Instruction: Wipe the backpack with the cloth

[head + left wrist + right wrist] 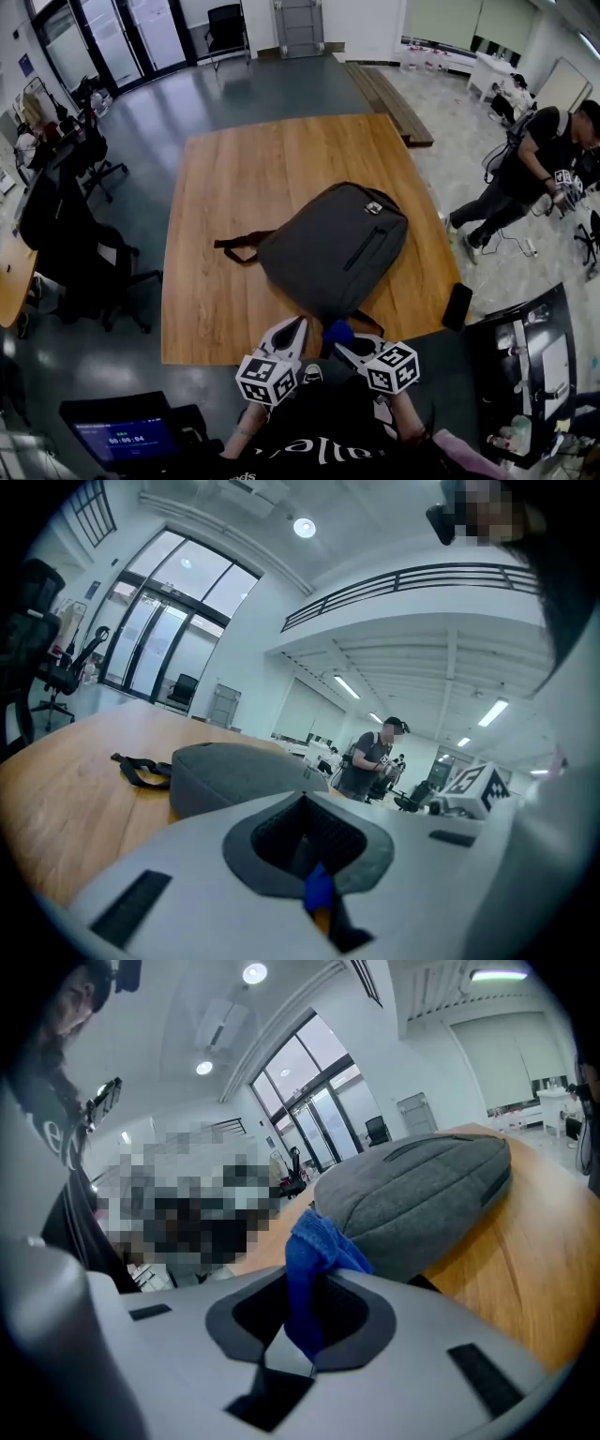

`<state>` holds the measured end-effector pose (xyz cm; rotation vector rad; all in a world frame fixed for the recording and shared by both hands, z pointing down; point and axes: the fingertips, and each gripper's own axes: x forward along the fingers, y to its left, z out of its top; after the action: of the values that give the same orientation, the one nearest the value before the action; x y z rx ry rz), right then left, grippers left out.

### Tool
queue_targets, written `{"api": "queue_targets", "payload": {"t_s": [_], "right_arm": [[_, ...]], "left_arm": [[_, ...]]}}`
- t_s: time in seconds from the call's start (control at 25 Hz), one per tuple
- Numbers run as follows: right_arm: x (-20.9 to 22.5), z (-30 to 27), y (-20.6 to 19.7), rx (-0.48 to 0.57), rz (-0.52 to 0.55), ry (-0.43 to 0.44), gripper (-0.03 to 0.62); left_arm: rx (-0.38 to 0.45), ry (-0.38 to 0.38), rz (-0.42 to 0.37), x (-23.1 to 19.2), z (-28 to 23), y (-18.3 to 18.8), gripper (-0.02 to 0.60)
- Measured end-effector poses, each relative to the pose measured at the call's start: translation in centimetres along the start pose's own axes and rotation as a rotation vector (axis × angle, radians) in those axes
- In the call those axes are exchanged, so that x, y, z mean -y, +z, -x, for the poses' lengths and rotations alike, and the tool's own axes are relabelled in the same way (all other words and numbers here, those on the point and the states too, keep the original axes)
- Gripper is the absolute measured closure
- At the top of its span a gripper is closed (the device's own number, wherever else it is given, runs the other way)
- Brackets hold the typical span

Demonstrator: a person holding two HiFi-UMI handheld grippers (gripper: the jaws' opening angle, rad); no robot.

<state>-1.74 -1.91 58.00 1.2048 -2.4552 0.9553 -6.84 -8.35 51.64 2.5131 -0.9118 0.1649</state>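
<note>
At the bottom centre of the head view, both claws hang just off the near edge of the wooden surface (234,309). The right claw (342,345) is clamped on the blue cloth (337,333), which bunches up out of its tips. The left claw (298,323) sits just beside it with its jaws drawn together. A small blue scrap shows at their seam in the left gripper view, possibly cloth, but it is too small to tell.

Just beyond the cloth lies the grey backpack (337,246). It is flat in the lower right part of the surface, with its near corner by the near edge. A black strap (239,246) trails from it toward the left. A dark flat object (457,305) rests at the lower right corner. The right edge runs close to the backpack, while bare wood opens to its left and toward the top of the frame.
</note>
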Motion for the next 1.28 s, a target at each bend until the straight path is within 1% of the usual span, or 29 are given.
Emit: {"api": "queue_targets", "payload": {"t_s": [0.2, 0.32, 0.48, 0.68, 0.84, 1.08, 1.28], "right_arm": [[1.3, -0.6, 1.1, -0.004, -0.011, 0.003, 0.528], [2.6, -0.2, 1.8, -0.004, -0.021, 0.013, 0.528], [4.7, 0.6, 2.4, -0.03, -0.014, 0.036, 0.528], [9.5, 2.3, 2.9, -0.053, -0.001, 0.029, 0.528], [13.0, 3.2, 4.2, -0.053, 0.002, 0.032, 0.528], [17.7, 4.2, 6.3, -0.056, 0.007, 0.013, 0.528], [22.9, 5.1, 7.3, -0.057, 0.019, -0.006, 0.528]], "left_arm": [[0.01, 0.026, 0.005, -1.4, -0.9, 1.3, 0.583], [0.021, 0.044, 0.016, -1.7, -1.5, 1.9, 0.583], [0.023, 0.082, 0.031, -1.8, -3.0, 2.2, 0.583], [0.042, 0.102, 0.037, 0.3, -6.4, 2.4, 0.583], [0.053, 0.115, 0.036, 1.9, -8.6, 2.9, 0.583], [0.062, 0.166, 0.032, 2.3, -10.3, 4.0, 0.583], [0.073, 0.211, 0.029, 3.1, -12.5, 3.7, 0.583]]}}
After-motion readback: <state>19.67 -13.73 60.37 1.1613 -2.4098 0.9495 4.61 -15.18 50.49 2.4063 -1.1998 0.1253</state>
